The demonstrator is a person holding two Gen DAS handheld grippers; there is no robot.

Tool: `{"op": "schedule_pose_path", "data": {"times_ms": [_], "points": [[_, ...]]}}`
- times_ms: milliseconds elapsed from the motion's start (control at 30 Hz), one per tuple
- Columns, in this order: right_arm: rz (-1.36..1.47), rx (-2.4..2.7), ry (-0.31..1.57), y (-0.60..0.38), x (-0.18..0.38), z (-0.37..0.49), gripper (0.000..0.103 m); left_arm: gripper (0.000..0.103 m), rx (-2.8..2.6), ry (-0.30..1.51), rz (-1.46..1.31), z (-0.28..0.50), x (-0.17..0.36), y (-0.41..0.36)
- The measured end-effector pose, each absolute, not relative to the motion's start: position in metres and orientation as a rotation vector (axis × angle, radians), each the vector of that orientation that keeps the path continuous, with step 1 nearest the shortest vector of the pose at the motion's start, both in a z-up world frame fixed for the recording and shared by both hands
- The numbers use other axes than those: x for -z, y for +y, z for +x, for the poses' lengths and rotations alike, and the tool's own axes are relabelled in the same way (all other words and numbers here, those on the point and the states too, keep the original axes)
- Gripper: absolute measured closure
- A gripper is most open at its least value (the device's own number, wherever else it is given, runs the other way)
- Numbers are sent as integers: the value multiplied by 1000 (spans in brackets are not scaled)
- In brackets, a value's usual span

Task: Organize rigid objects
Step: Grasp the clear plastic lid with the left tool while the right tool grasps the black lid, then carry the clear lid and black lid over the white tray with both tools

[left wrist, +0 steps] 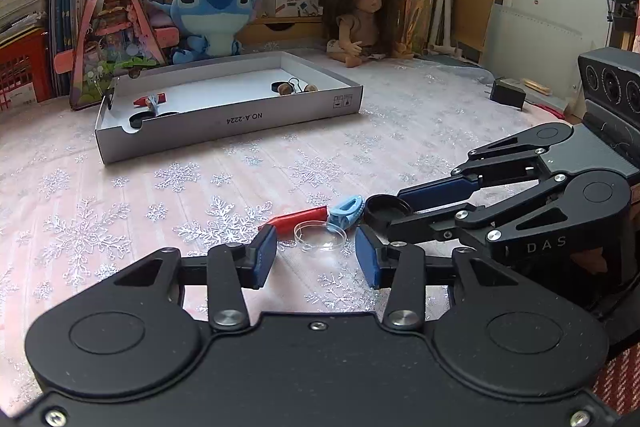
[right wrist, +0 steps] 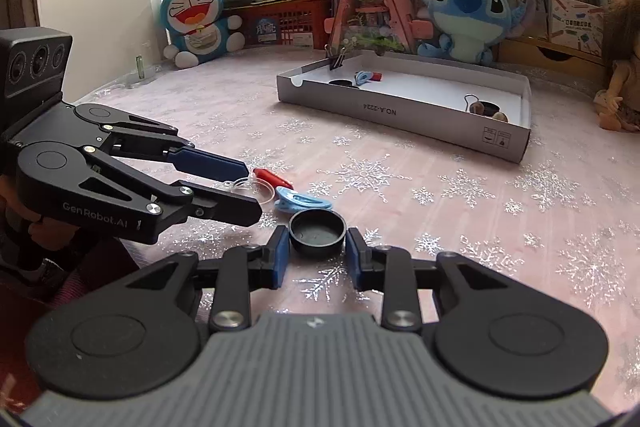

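Note:
In the left wrist view my left gripper (left wrist: 315, 233) stands open around a clear round plastic dish (left wrist: 320, 237) that lies on the snowflake tablecloth, with a small gap at each pad. Just beyond the dish lie a red clip (left wrist: 296, 219) and a light blue clip (left wrist: 346, 213). My right gripper (right wrist: 317, 231) is shut on a black round cap (right wrist: 318, 231), its blue pads against the cap's two sides low over the cloth. From the left wrist view the right gripper (left wrist: 394, 213) comes in from the right with the cap (left wrist: 384, 209) at its tips.
A shallow white cardboard box (left wrist: 228, 119) stands farther back and holds a red and blue clip, black caps, a binder clip and small brown pieces. Behind it are a blue plush (left wrist: 212, 15), a doll (left wrist: 360, 23), a triangular toy house and books. A black adapter (left wrist: 508, 95) lies at the right.

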State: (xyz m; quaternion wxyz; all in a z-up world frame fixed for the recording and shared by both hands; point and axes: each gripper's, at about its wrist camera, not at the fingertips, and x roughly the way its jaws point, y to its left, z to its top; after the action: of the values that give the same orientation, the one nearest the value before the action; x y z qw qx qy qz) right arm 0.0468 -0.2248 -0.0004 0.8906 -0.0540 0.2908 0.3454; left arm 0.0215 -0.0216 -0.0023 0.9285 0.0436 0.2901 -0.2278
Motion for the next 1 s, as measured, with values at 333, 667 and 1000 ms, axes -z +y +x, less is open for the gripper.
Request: {"op": "schedule_pose_path", "data": {"times_ms": [333, 667, 1000], "points": [[-129, -708, 595, -220, 4, 49, 56, 77, 462, 596, 98, 23, 8, -28], [-141, -698, 576, -225, -8, 60, 66, 77, 434, 556, 73, 31, -15, -16], [-105, -588, 544, -231, -29, 91, 66, 77, 345, 523, 13, 69, -44, 4]]}}
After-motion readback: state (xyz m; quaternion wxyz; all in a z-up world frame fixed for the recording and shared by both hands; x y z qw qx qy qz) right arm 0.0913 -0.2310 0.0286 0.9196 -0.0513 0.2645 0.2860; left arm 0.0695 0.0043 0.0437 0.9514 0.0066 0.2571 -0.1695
